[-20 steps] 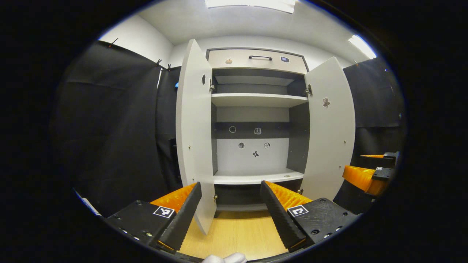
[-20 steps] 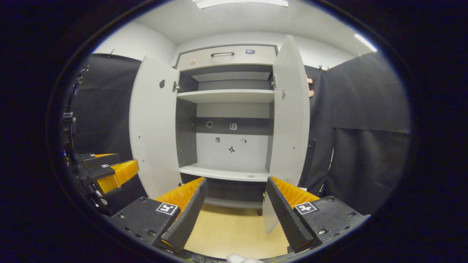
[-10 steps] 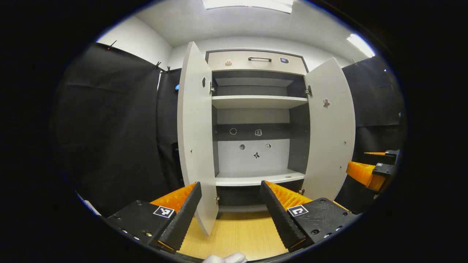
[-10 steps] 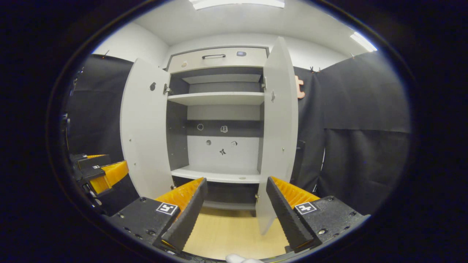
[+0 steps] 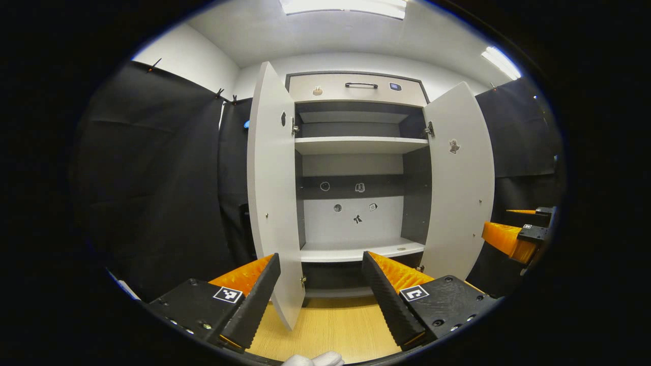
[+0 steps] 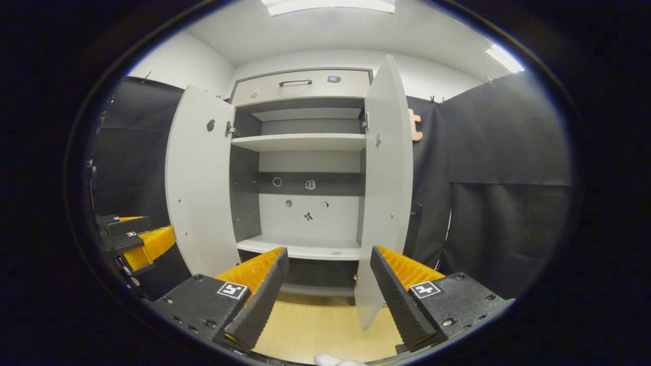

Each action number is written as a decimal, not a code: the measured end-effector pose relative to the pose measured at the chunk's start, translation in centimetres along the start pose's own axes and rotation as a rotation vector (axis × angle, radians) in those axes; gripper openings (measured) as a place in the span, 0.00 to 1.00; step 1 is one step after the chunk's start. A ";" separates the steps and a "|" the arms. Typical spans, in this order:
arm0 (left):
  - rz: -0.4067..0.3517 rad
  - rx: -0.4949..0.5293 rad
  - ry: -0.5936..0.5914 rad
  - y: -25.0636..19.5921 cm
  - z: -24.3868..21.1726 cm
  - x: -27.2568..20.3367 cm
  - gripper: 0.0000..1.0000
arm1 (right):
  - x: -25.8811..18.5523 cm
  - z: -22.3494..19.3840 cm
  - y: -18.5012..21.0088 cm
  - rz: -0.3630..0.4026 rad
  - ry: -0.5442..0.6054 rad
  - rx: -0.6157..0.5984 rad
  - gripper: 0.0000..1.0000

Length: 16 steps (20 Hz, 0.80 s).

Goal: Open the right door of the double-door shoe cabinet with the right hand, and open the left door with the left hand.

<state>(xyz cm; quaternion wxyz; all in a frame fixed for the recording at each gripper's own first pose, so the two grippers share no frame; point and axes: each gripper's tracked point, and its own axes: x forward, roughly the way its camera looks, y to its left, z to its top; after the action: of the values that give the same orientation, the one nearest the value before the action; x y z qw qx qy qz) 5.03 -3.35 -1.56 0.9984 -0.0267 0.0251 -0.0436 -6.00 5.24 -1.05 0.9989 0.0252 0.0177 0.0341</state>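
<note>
My right gripper (image 6: 320, 290) has drifted right; both doors (image 5: 274, 193) (image 6: 389, 193) stand swung out. Both grippers (image 5: 320, 295) spread, empty; task looks done.

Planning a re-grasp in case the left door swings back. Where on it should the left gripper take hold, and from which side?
Grip the left door on its free front edge, low down, where it already stands between the open fingers of the left gripper. Come straight in from the front, one finger on each face: the panel is thin, flat, edge-on to the gripper, and no handle shows on it.
</note>
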 end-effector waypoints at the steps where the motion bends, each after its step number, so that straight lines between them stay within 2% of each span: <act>1: 0.001 0.003 -0.001 0.0 0.2 -0.1 0.96 | 0.0 0.1 0.1 0.001 -0.006 0.002 1.00; 2: 0.002 0.006 -0.007 0.0 0.3 -0.1 0.96 | 0.0 0.2 0.1 0.000 -0.007 -0.001 0.97; 3: 0.005 0.010 -0.010 0.1 0.4 0.0 0.96 | 0.1 0.2 0.1 -0.002 -0.010 -0.001 1.00; 16: 0.034 0.005 -0.015 1.5 0.8 -0.5 0.96 | 0.1 0.5 0.3 -0.011 -0.019 0.016 1.00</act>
<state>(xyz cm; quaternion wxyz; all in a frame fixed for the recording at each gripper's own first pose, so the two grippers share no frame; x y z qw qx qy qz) 4.76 -1.76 -0.82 0.9992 -0.0243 0.0181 -0.0264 -5.86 5.49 -0.51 0.9990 0.0333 0.0087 0.0281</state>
